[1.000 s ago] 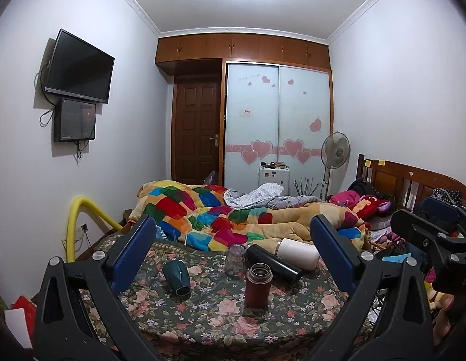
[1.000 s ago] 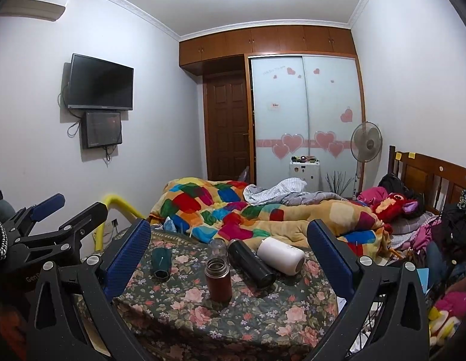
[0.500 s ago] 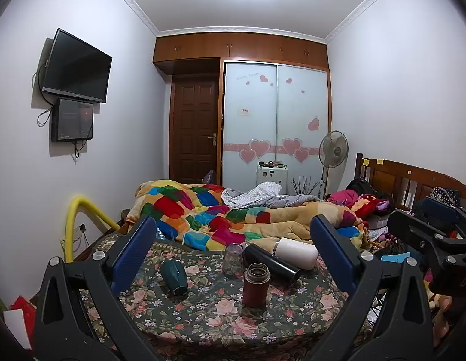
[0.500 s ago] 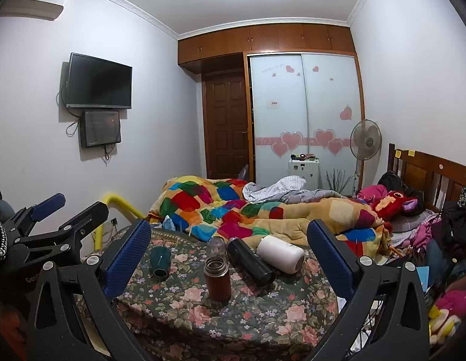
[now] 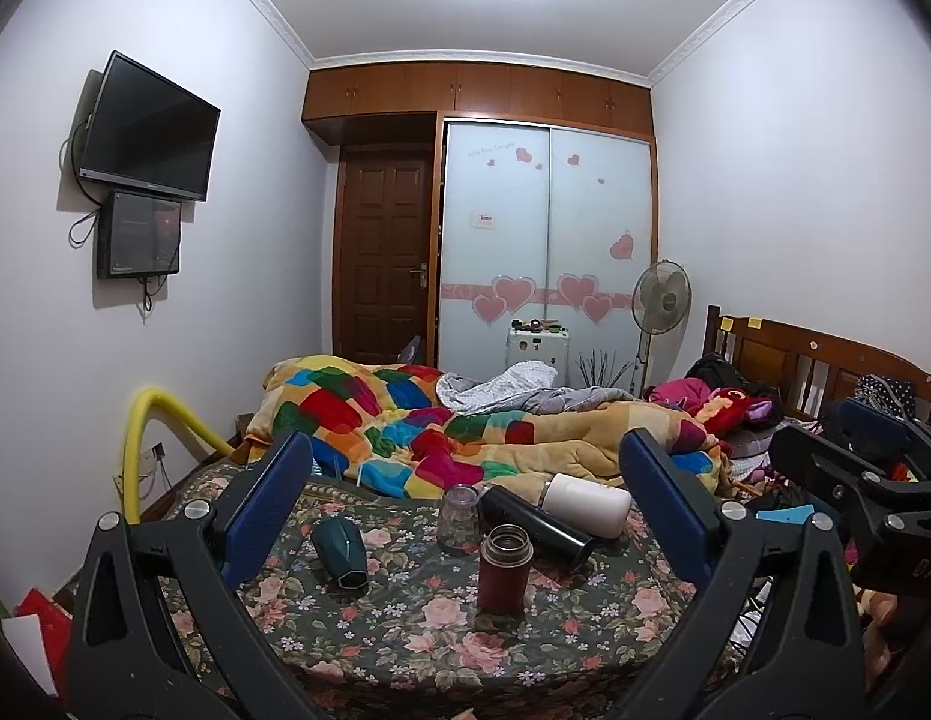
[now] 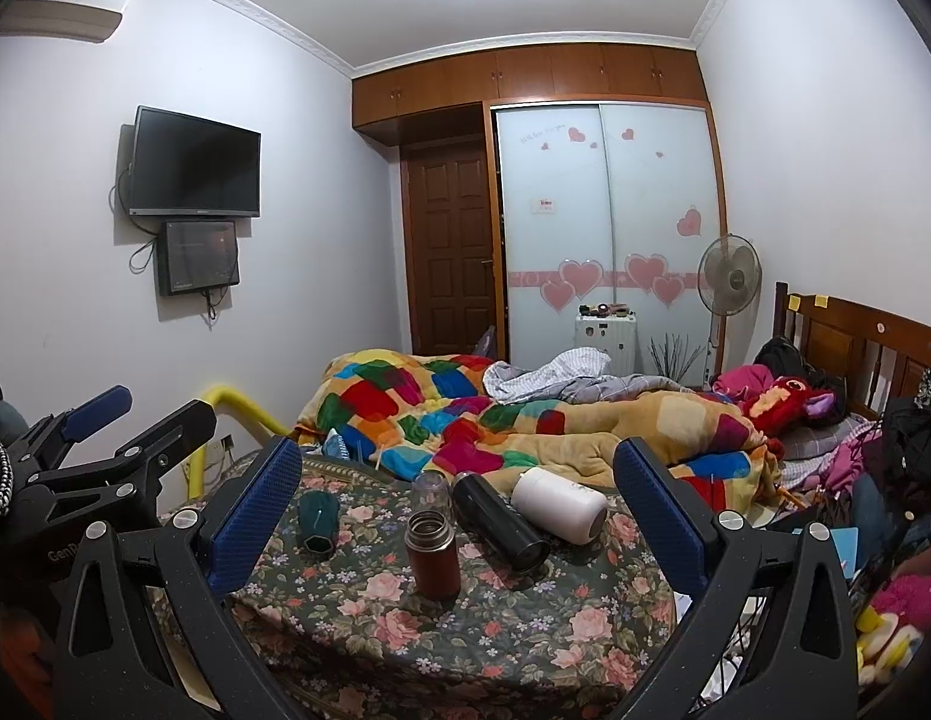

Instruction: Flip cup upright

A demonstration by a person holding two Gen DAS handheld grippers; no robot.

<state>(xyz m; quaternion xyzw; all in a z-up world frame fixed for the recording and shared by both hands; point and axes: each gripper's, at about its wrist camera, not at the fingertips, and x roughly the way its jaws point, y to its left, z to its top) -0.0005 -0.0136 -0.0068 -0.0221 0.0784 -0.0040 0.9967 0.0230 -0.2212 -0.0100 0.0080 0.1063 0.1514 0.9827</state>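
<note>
On the floral-cloth table (image 5: pixel 405 630) (image 6: pixel 525 630) lie three cups on their sides: a dark green faceted cup (image 5: pixel 340 552) (image 6: pixel 316 519), a black flask (image 5: pixel 534 528) (image 6: pixel 500 522) and a white cup (image 5: pixel 582 504) (image 6: pixel 558 504). A dark red flask (image 5: pixel 504 567) (image 6: pixel 432 561) and a small clear jar (image 5: pixel 458 519) (image 6: pixel 431 489) stand upright. My left gripper (image 5: pixel 465 504) and right gripper (image 6: pixel 459 510) are both open and empty, held back from the table's near edge. The left gripper also shows in the right wrist view (image 6: pixel 99 450).
A bed with a colourful patchwork quilt (image 5: pixel 465 432) lies right behind the table. A yellow pipe (image 5: pixel 159 426) curves at the left wall. Clothes and toys (image 6: pixel 885 480) pile at the right by the wooden headboard. A fan (image 5: pixel 660 300) stands by the wardrobe.
Both views have shifted slightly; the table and cups sit a little lower and nearer in view. Nothing on the table has moved, and both grippers stay open.
</note>
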